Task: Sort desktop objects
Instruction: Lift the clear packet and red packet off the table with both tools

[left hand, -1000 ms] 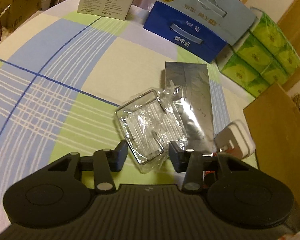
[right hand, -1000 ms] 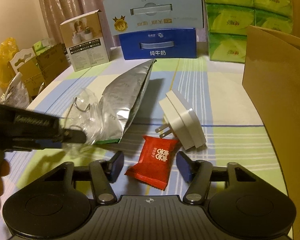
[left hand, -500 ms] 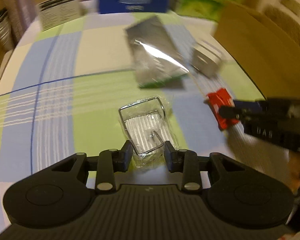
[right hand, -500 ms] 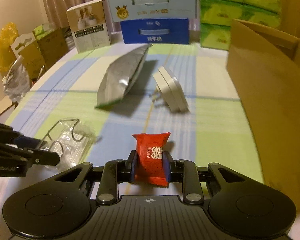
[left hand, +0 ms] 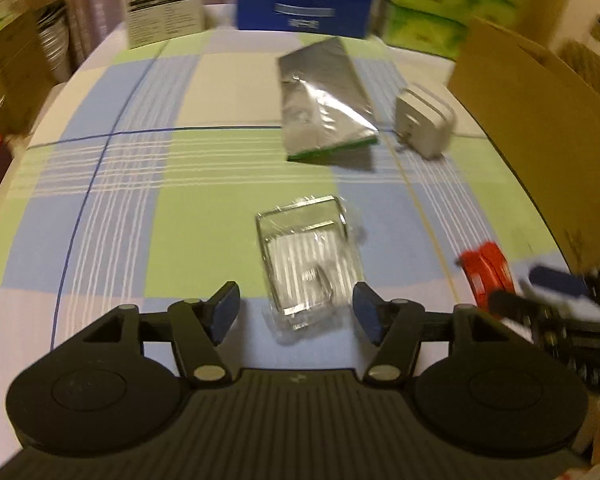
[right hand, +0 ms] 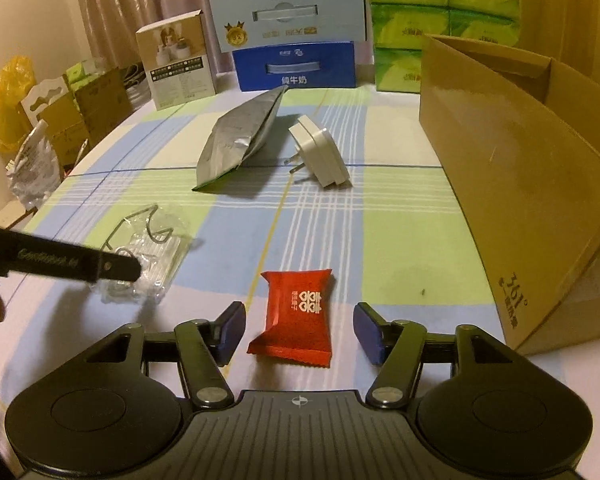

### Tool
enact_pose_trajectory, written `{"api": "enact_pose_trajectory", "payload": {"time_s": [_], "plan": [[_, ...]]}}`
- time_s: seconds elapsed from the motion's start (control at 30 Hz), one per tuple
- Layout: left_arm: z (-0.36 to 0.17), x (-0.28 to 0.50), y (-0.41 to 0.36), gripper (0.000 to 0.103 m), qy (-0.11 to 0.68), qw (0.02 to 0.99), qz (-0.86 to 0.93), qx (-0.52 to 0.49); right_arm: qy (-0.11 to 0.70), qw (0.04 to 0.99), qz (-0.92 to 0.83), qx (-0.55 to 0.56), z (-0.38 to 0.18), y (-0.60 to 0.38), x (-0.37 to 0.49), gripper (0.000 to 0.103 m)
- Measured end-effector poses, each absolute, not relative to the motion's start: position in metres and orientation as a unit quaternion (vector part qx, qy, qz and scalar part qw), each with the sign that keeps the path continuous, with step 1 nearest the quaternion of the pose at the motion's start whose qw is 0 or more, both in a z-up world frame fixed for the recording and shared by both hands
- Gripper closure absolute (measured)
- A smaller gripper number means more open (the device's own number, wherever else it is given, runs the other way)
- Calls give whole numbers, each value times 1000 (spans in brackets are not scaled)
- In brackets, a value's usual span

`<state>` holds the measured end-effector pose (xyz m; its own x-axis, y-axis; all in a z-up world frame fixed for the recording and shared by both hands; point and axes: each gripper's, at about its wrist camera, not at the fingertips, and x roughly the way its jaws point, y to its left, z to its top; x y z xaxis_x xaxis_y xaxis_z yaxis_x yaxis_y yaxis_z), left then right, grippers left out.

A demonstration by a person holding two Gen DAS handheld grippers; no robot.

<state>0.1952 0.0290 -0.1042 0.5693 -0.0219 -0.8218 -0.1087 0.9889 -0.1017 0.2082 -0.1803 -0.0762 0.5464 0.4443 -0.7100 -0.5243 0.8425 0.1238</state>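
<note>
The left gripper (left hand: pixel 296 312) stands spread wide, a clear plastic packet with a wire hook (left hand: pixel 308 256) lying loose on the checked tablecloth (left hand: pixel 120 200) between its fingers. The right gripper (right hand: pixel 300 330) is likewise released around the red candy packet (right hand: pixel 296 314). Farther off lie a silver foil pouch (right hand: pixel 236 140) and white plug adapter (right hand: pixel 320 152), with the cardboard box (right hand: pixel 516 184) to the right.

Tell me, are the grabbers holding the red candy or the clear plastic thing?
Neither. The right gripper is open around the red candy, not touching it. The left gripper is open too, with the clear plastic packet lying loose between its fingers.
</note>
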Motion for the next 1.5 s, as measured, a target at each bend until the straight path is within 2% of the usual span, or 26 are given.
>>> {"api": "enact_pose_trajectory", "payload": {"time_s": [0.1, 0.13, 0.2, 0.33, 0.47, 0.53, 0.63, 0.77, 0.83, 0.9, 1.3, 1.5], "plan": [[-109, 202, 30, 49, 461, 883, 27, -85, 390, 876, 280, -46, -78, -181, 210, 44], [-110, 203, 30, 60, 460, 883, 28, -85, 390, 876, 279, -46, -79, -181, 210, 44], [-112, 206, 28, 70, 460, 884, 31, -78, 390, 876, 280, -45, -79, -181, 210, 44], [-113, 203, 25, 73, 462, 884, 9, -69, 389, 876, 282, -45, -81, -178, 211, 44], [-113, 196, 17, 73, 461, 886, -24, -49, 387, 875, 287, -49, -82, -175, 209, 44], [-114, 192, 15, 69, 457, 888, -15, -42, 386, 875, 287, -50, -82, -174, 209, 44], [-114, 189, 14, 68, 456, 889, 6, -44, 383, 878, 283, -53, -82, -174, 210, 44], [-115, 189, 12, 69, 457, 888, 12, -50, 382, 879, 281, -53, -83, -174, 211, 44], [-115, 189, 13, 75, 456, 888, 5, -52, 380, 879, 282, -53, -84, -174, 212, 44], [-115, 188, 12, 75, 455, 889, 3, -46, 377, 881, 281, -55, -85, -173, 212, 44], [-114, 186, 10, 76, 457, 889, -1, -44, 365, 883, 281, -84, -92, -159, 214, 45], [-114, 185, 5, 76, 456, 889, -2, -37, 362, 883, 282, -98, -96, -154, 211, 53]]}}
